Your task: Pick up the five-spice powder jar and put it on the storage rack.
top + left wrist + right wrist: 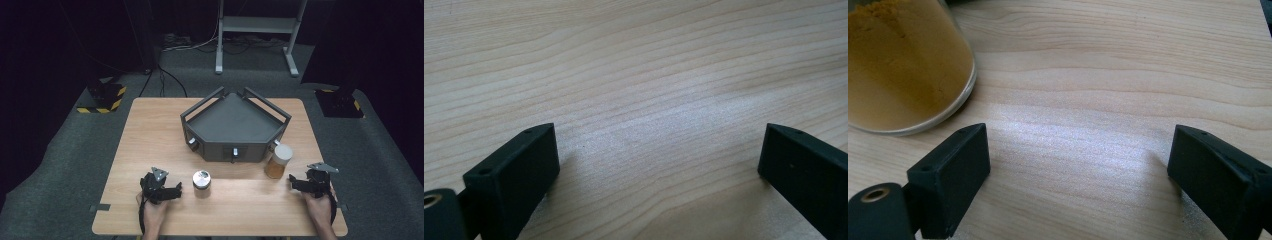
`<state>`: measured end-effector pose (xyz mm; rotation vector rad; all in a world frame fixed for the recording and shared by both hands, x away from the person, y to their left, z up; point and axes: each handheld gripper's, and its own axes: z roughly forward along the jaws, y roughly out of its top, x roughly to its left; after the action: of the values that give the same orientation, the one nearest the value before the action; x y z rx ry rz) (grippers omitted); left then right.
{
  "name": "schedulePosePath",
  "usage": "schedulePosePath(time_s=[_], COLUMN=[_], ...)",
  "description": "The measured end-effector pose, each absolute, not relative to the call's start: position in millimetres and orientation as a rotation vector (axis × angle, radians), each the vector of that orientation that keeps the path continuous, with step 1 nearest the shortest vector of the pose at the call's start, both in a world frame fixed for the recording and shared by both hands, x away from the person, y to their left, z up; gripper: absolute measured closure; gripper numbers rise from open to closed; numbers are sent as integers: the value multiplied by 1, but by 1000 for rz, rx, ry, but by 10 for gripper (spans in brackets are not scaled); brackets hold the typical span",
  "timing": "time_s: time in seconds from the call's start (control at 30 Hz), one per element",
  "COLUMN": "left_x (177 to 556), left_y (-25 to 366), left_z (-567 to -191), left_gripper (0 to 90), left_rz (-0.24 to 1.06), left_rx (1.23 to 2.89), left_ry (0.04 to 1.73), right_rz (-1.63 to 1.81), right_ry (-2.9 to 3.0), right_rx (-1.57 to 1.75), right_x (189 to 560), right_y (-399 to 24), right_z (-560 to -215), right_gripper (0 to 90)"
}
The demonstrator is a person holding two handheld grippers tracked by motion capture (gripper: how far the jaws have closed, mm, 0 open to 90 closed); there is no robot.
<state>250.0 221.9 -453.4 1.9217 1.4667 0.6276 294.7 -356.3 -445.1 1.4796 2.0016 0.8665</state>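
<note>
- Dark grey carpet surrounds a pale wooden table (150, 135), with a white metal stand (257, 25) behind it against a black background.
- On the near edge of the table, the left gripper (176, 190) rests low in the person's left hand (152, 212); its jaws stand spread with nothing between them, bare wood grain showing in the gap in the left gripper view (659, 150).
- Just beside that gripper's tips, on the side toward the other hand, stands a small jar with a shiny metal lid (202, 180), apart from the jaws.
- The right gripper (292, 182) lies near the table's other front corner in the right hand (318, 205); its jaws are also spread and empty (1078, 155).
- Just ahead of the right gripper, off its left jaw, stands a glass jar of orange-yellow powder (898, 65) with a white cap (283, 151), close but not touching.
- Beyond both grippers, at the middle of the table, sits a dark grey angular tray (235, 120) with raised rails, the powder jar near its front corner.
</note>
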Motion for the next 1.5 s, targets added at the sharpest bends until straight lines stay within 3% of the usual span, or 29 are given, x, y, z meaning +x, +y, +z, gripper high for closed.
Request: schedulePosePath(time_s=[1.5], left_x=[249], left_y=[221], left_z=[-453], left_gripper=[12], left_rz=[620], left_rx=[1928], left_ry=[1461], right_rz=[863], right_ry=[1999], right_rx=[1483], right_x=[295], right_y=[-356], right_z=[-445], right_gripper=[96])
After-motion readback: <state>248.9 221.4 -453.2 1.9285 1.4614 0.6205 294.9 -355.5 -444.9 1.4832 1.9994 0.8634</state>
